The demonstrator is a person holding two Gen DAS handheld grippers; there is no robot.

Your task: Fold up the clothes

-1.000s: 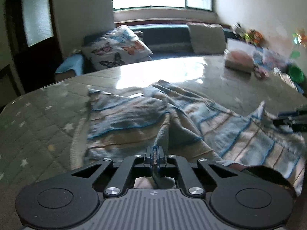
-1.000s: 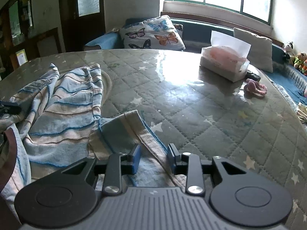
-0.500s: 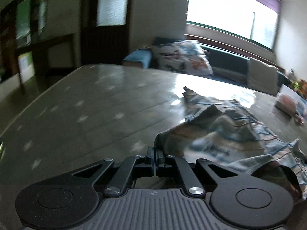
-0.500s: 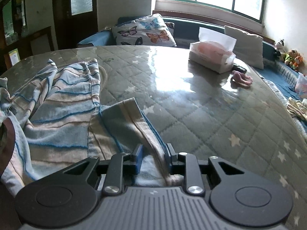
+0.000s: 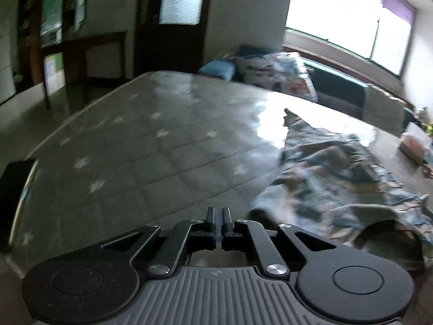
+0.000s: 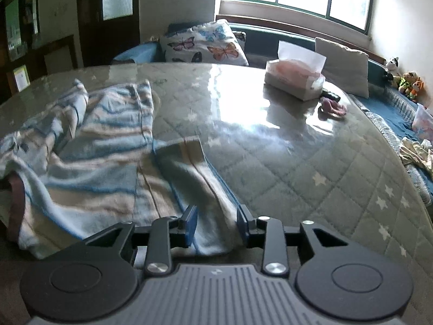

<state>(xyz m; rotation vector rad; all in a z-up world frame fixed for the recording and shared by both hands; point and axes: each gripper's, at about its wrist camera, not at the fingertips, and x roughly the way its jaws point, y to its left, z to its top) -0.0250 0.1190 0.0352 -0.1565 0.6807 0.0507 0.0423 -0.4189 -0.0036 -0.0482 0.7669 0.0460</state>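
The right hand-held gripper (image 6: 216,226) is sitting released astride the near sleeve of the striped shirt (image 6: 102,162) crumpled on the worktop (image 6: 297,162), readying a pinch, while the left hand-held gripper (image 5: 219,226) is hovering clenched on nothing beside it.

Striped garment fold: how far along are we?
Early. Done: nothing looks folded; the striped garment lies rumpled on the quilted table. In hand: the right tongs are open, with a sleeve-like end lying between the jaws, ungripped. The left tongs are shut with nothing visible between them, the cloth off to their right. Left: grip, flatten, and every fold.
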